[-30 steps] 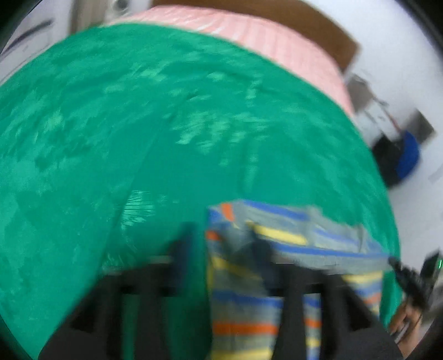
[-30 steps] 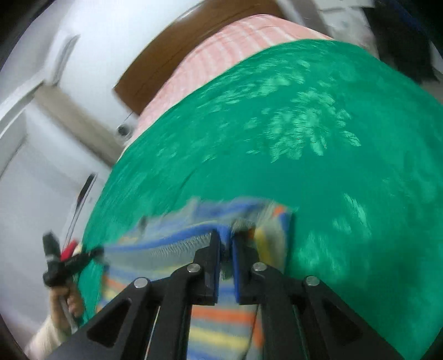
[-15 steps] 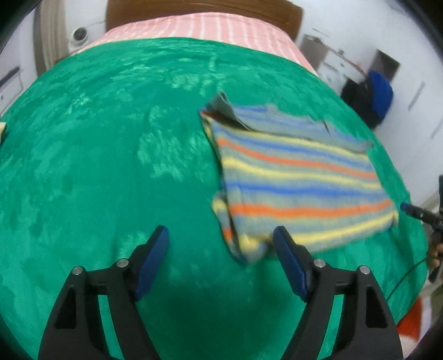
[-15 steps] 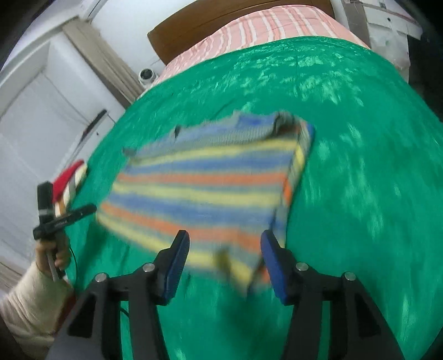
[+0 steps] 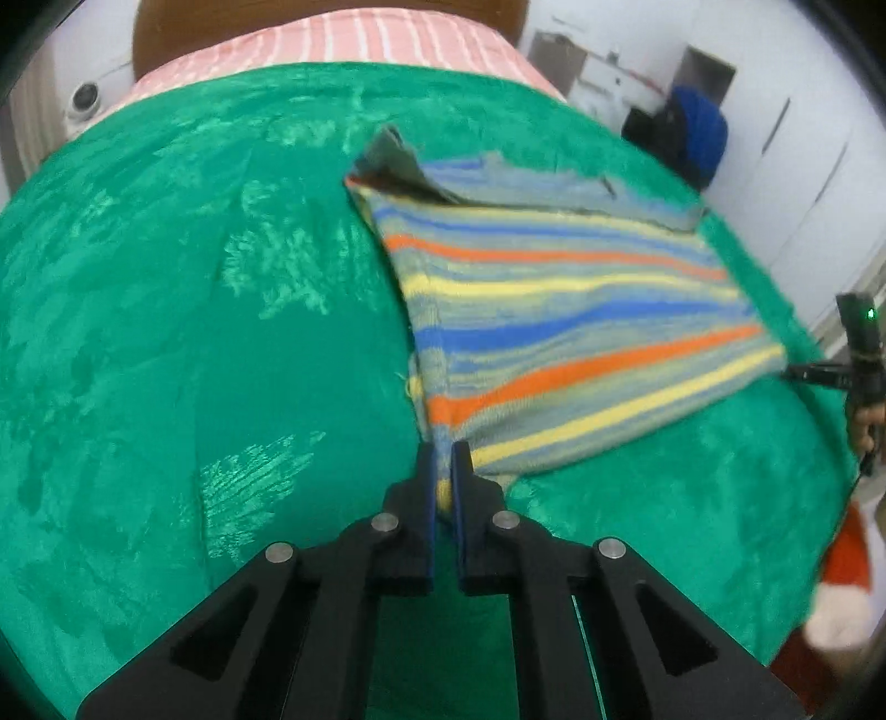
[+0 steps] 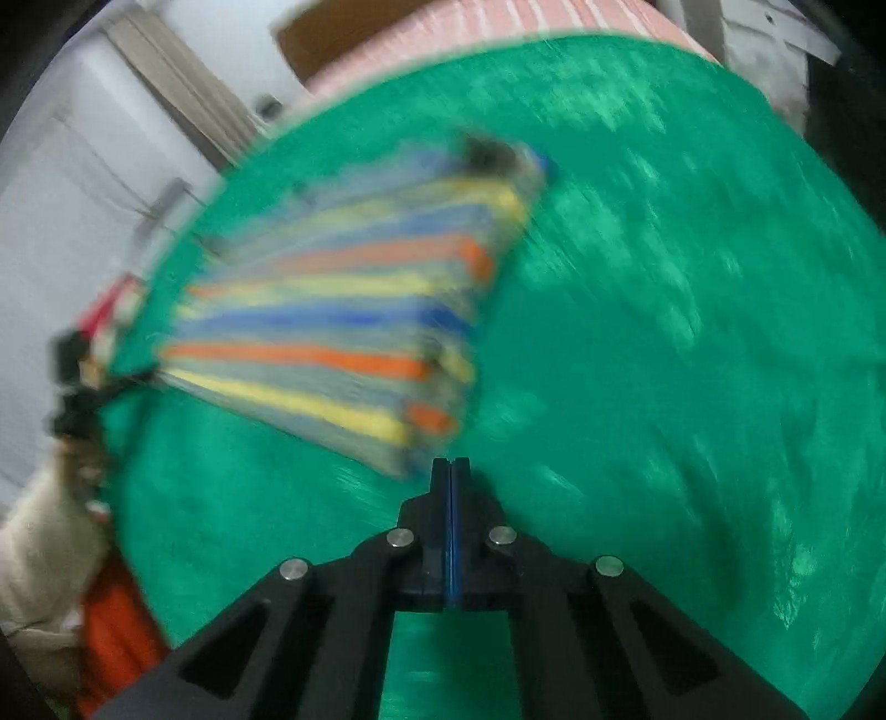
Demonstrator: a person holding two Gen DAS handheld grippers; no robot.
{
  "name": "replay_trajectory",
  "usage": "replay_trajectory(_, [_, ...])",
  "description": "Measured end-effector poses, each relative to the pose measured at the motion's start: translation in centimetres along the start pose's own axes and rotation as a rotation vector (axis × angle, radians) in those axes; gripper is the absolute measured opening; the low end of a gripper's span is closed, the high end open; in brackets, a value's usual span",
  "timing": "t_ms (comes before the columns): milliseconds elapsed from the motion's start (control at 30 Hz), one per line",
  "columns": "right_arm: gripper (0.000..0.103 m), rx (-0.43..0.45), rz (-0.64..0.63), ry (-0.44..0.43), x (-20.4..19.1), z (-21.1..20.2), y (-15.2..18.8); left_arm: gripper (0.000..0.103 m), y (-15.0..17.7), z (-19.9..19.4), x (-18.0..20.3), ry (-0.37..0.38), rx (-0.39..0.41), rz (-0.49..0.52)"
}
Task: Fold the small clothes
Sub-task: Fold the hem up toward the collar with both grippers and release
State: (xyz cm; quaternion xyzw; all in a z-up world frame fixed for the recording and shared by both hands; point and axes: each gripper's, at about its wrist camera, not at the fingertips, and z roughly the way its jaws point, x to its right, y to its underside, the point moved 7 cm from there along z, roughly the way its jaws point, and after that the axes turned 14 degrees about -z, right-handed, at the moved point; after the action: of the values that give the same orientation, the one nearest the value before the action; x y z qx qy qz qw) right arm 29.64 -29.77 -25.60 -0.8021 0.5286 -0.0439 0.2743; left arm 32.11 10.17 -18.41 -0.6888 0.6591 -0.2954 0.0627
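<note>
On the green blanket point(image 5: 166, 343) covering the bed, folded striped garment point(image 5: 559, 310) lying flat, bands of orange, yellow, blue and grey running across it. Far edge slightly raised, with a dark flap point(image 5: 398, 160) turned up at the far left corner. Left gripper point(image 5: 443, 459) at the near left corner of the garment, fingers point(image 5: 425, 471) drawn nearly together with a sliver of yellow-grey cloth pinched between the blue pads. Rest of the garment spread to the right and away from that corner, resting on the blanket. Right wrist view heavily motion-blurred: same striped garment point(image 6: 354, 310) seen left of centre on the blanket point(image 6: 664, 332). Right gripper point(image 6: 451, 471) just beside the garment's near right corner, fingers point(image 6: 440, 498) pressed flat against each other, pads meeting with nothing visible between them; contact with the cloth cannot be told through the blur. Beyond the blanket's far edge, pink striped bedding point(image 5: 354, 44) and a brown headboard point(image 5: 160, 33). At the right margin of the left view, the other gripper's black tips point(image 5: 819, 374) near the garment's right edge. Blue and black bag point(image 5: 692, 133) against the white wall behind. Cream sleeve point(image 6: 39, 531) at the left margin of the right view.
</note>
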Motion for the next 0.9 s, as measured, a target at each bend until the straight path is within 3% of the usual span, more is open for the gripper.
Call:
replay_trajectory(67, [0.0,0.005,0.035,-0.018,0.8,0.6,0.8,0.01,-0.1,-0.5,-0.3,-0.008,0.003,-0.041])
replay_trajectory(100, [0.0,0.024,0.05,-0.013,0.9,0.1,0.7,0.018,-0.1,-1.0,-0.5,-0.021,0.006,-0.062])
replay_trajectory(167, [0.002,0.062,0.034,0.025,1.0,-1.8,0.3,0.038,0.1,-2.5,-0.8,-0.061,0.029,-0.079])
replay_trajectory(200, [0.003,0.071,0.028,0.047,1.1,-2.7,0.1,0.055,0.3,-3.4,-1.0,-0.086,0.061,-0.078])
replay_trajectory(233, [0.004,0.082,0.015,0.074,0.9,-3.8,-0.3,0.064,0.4,-4.2,-1.2,-0.105,0.094,-0.072])
replay_trajectory(333, [0.004,0.127,-0.041,0.066,-1.2,-6.0,-3.7,0.071,1.0,-5.9,-2.0,-0.162,0.193,-0.08])
replay_trajectory(433, [0.004,0.114,-0.038,-0.042,-4.3,-4.2,-8.2,0.074,1.9,-5.7,-3.3,-0.22,0.267,-0.12])
replay_trajectory(533, [0.004,0.021,0.012,-0.163,-7.8,1.9,-13.5,0.079,3.5,-4.0,-4.7,-0.258,0.291,-0.151])
replay_trajectory(633, [0.004,-0.06,0.044,-0.176,-9.3,8.7,-18.1,0.084,4.3,-3.7,-5.2,-0.249,0.328,-0.149])
replay_trajectory(700, [0.004,-0.107,0.045,-0.113,-9.3,12.9,-21.0,0.087,4.2,-3.4,-5.1,-0.246,0.318,-0.141])
replay_trajectory(800, [0.004,0.03,0.036,-0.045,-8.9,14.9,-26.9,0.089,4.3,-3.4,-5.1,-0.237,0.326,-0.138])
replay_trajectory(867, [0.009,0.183,0.049,-0.021,-8.9,13.3,-29.9,0.09,4.3,-3.4,-5.2,-0.226,0.327,-0.142])
replay_trajectory(900, [0.013,0.219,0.062,-0.034,-9.0,12.6,-30.4,0.091,4.1,-3.2,-5.2,-0.22,0.325,-0.143])
